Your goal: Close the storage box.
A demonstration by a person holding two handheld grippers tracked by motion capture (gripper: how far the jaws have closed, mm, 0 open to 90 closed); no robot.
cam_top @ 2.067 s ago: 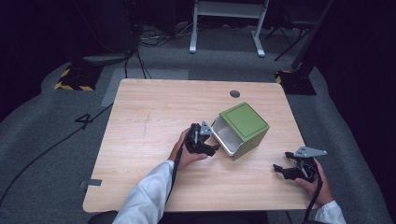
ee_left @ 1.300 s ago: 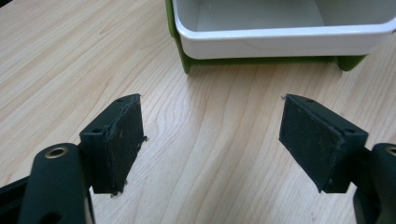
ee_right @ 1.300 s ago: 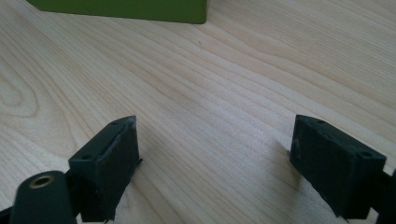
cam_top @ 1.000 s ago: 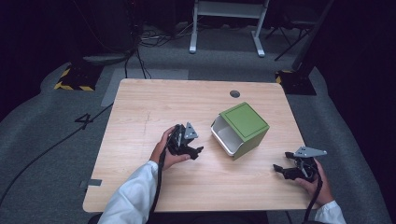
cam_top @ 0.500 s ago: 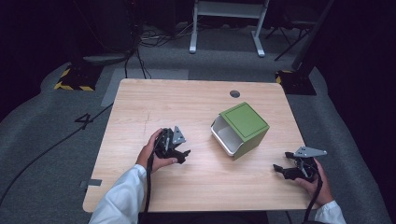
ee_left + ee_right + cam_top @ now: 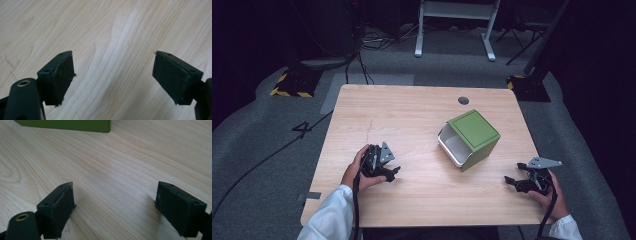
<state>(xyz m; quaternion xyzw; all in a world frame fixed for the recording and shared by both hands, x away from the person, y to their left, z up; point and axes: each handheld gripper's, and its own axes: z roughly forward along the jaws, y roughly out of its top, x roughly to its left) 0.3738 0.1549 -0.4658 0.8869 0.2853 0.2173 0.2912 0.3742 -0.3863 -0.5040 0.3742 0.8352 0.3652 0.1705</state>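
Observation:
A green box with a white inside lies tipped on the wooden table, right of the middle, its opening facing left. My left gripper rests near the front left of the table, well to the left of the box. Its jaws have just been opening, and in the left gripper view they stand apart over bare wood with nothing between them. My right gripper sits at the front right, open and empty. The box's green side shows at the top of the right gripper view.
A small dark round grommet sits in the table near its far edge. Grey floor with cables and a white stand's legs lie beyond the table. Bare wood stretches between the two grippers.
My left hand has drawn its gripper away from the box's opening, leftward and toward the front edge. The right gripper and the box have stayed put.

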